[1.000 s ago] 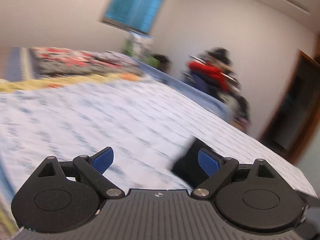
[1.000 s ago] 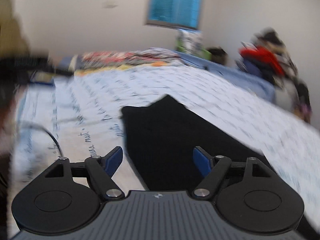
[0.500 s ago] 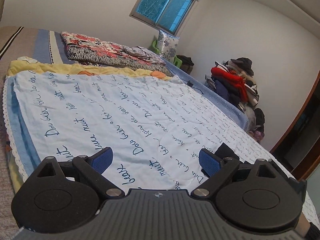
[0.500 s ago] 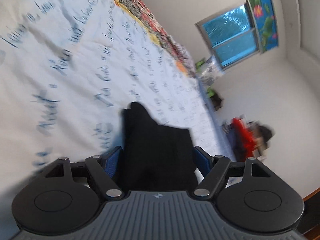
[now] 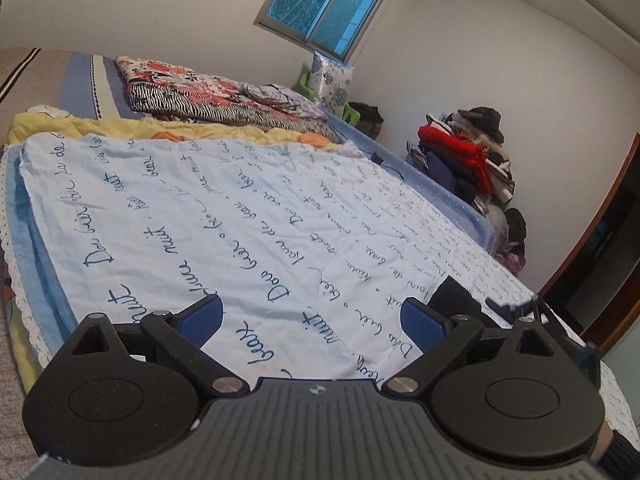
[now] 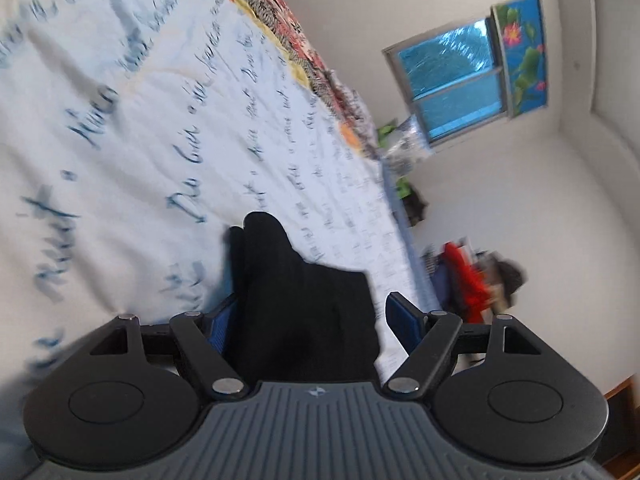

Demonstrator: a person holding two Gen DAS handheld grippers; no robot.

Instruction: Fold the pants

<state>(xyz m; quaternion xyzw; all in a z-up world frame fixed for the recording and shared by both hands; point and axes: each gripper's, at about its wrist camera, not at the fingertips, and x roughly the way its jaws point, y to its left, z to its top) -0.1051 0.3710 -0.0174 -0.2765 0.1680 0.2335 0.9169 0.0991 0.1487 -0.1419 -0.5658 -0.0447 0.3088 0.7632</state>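
The right tool point(image 6: 312, 324) stands spread, its blue pads either side of the black pants point(image 6: 304, 304) without pinching them; the left pad sits right at the cloth, the right pad apart from it. The left tool point(image 5: 312, 320) is spread too, with only the script-printed sheet point(image 5: 240, 216) between its pads. The pants lie bunched on the bed sheet, to the right of the left tool. Soft, limp and light, they will likely sag, so taking hold at a thick edge or corner looks best.
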